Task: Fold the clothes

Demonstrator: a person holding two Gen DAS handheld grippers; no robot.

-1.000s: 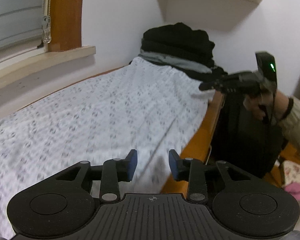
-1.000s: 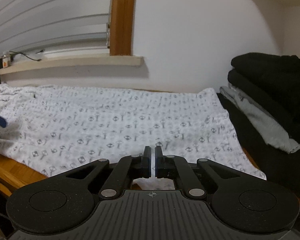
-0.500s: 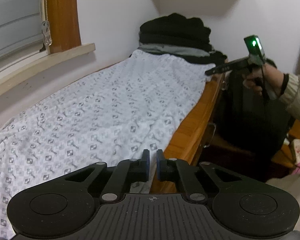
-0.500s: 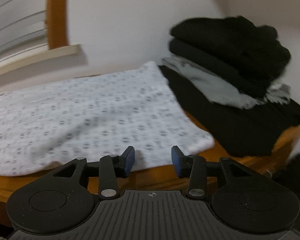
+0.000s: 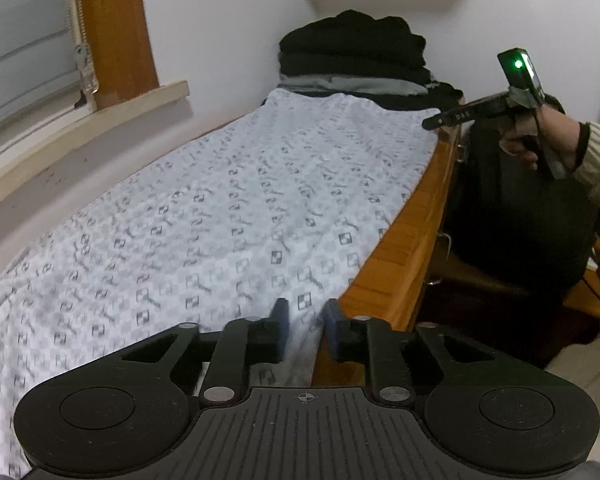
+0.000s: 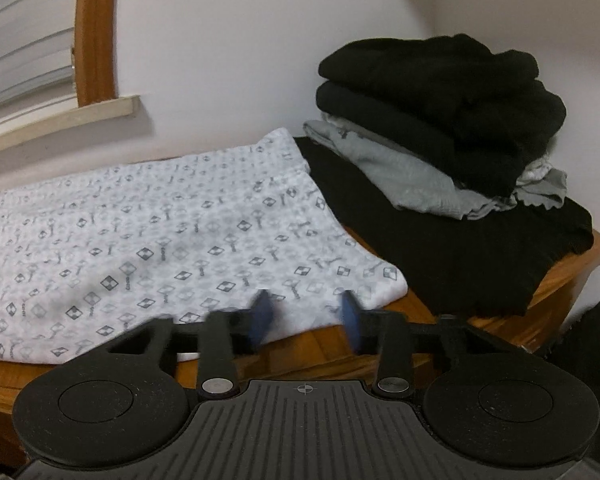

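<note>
White patterned cloth (image 5: 228,208) looks light and limp; best held at its near edge, where the left gripper (image 5: 303,326) pinches it while the right gripper (image 6: 306,318) closes, pads not yet pressing.

Plain white walls (image 5: 228,40) met in a corner at twelve o'clock, a wooden window frame (image 5: 112,28) with slatted blinds (image 5: 24,44) and a pale sill (image 5: 84,120) sat at ten o'clock — and the orange-brown wooden surface (image 5: 404,248) ran toward one o'clock, evenly lit.
</note>
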